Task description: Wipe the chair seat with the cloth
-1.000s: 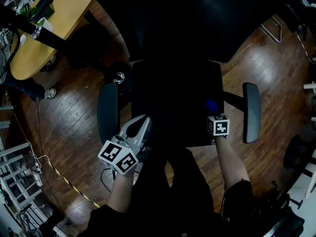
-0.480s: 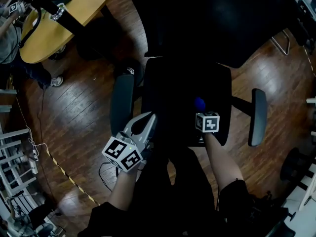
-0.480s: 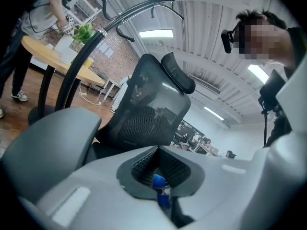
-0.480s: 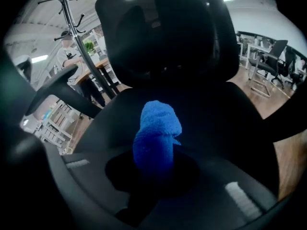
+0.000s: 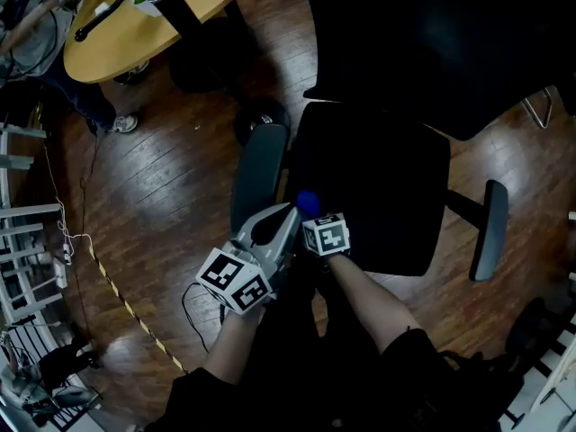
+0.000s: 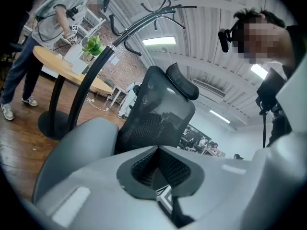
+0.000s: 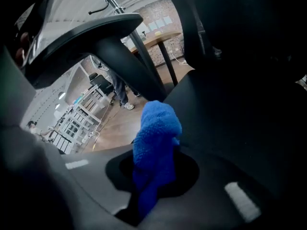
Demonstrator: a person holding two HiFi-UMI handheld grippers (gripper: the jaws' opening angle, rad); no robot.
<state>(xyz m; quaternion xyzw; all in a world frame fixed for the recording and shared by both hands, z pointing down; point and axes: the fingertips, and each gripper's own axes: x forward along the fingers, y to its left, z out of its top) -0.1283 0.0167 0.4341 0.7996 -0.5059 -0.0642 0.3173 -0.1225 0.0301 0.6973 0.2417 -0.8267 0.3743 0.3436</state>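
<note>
In the head view the black chair seat (image 5: 378,187) lies between a grey left armrest (image 5: 258,174) and a right armrest (image 5: 490,228). My right gripper (image 5: 315,216) is shut on a blue cloth (image 5: 308,203) at the seat's front left corner, close to the left armrest. In the right gripper view the cloth (image 7: 156,143) sticks up out of the shut jaws of the right gripper (image 7: 152,186), over the dark seat (image 7: 235,114). My left gripper (image 5: 286,214) hovers just left of it, shut and holding nothing, with the chair back (image 6: 158,114) ahead of it.
A yellow round table (image 5: 153,12) stands at the upper left with a person (image 6: 48,28) working at it. A black coat-stand pole (image 6: 96,75) rises beside it. Cables (image 5: 117,286) and white racks (image 5: 27,268) sit on the wooden floor at left.
My right gripper has carried the blue cloth leftwards across the seat, from its front right to its front left corner. The left gripper has kept its place beside the left armrest.
</note>
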